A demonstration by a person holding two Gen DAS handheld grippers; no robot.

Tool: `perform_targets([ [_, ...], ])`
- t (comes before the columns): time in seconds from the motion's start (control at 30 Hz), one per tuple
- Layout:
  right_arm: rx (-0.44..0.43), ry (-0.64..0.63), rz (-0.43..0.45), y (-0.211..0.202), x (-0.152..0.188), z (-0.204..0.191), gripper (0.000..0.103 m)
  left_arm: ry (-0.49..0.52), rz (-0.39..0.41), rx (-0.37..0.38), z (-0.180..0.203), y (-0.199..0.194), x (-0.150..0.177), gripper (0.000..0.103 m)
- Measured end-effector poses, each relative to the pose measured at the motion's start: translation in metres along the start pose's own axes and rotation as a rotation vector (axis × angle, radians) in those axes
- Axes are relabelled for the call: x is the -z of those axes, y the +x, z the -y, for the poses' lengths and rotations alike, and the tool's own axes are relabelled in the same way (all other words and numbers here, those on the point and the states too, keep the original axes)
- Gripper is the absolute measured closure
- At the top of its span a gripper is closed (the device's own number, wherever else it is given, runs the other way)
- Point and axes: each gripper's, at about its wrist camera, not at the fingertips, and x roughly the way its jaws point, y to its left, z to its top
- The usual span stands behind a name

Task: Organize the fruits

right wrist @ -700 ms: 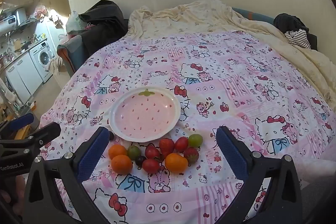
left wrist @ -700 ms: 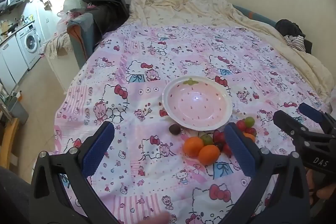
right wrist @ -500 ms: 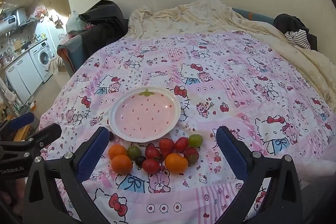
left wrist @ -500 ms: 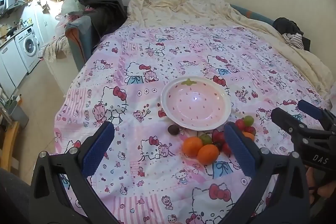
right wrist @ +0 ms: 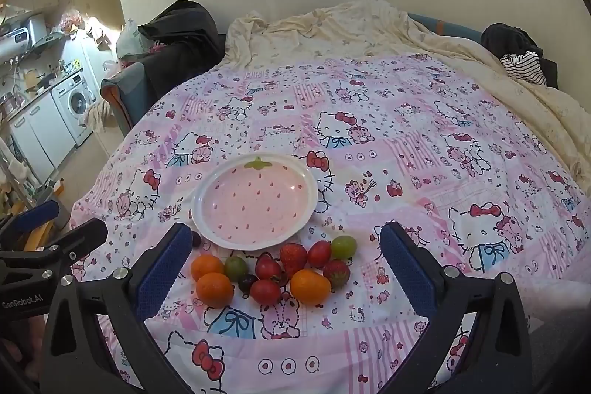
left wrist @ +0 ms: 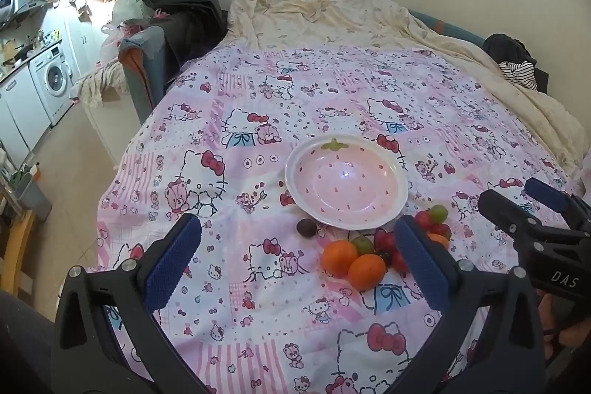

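An empty pink strawberry-pattern plate [left wrist: 391,168] [right wrist: 299,180] lies on the Hello Kitty bedspread. In front of it is a cluster of small fruits [right wrist: 273,270]: oranges [left wrist: 365,271] [right wrist: 214,288], strawberries [right wrist: 293,257], red tomatoes [right wrist: 265,291], green grapes [right wrist: 343,246]. A dark plum [left wrist: 306,228] lies apart, left of the cluster. My left gripper [left wrist: 299,257] is open and empty, above the bed to the left of the fruits. My right gripper [right wrist: 282,264] is open and empty, its fingers either side of the cluster in view.
The pink bedspread [right wrist: 406,135] covers a bed, with a cream duvet [right wrist: 351,28] at the back. A chair with dark clothes [left wrist: 177,24] stands at the left, with a washing machine [left wrist: 51,80] beyond. The bed's left edge drops to the floor.
The left gripper has drifted slightly; the view shifts a little. Nothing was grasped or moved. The right gripper has hardly moved.
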Motion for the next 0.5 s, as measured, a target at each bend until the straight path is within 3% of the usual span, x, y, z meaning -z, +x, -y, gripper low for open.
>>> perform_targets([
  [0.5, 0.001, -0.003, -0.001, 0.0002, 0.0013, -0.0009, 0.0, -0.016, 0.006, 0.002, -0.0021, 0.0003, -0.0022, 0.0],
])
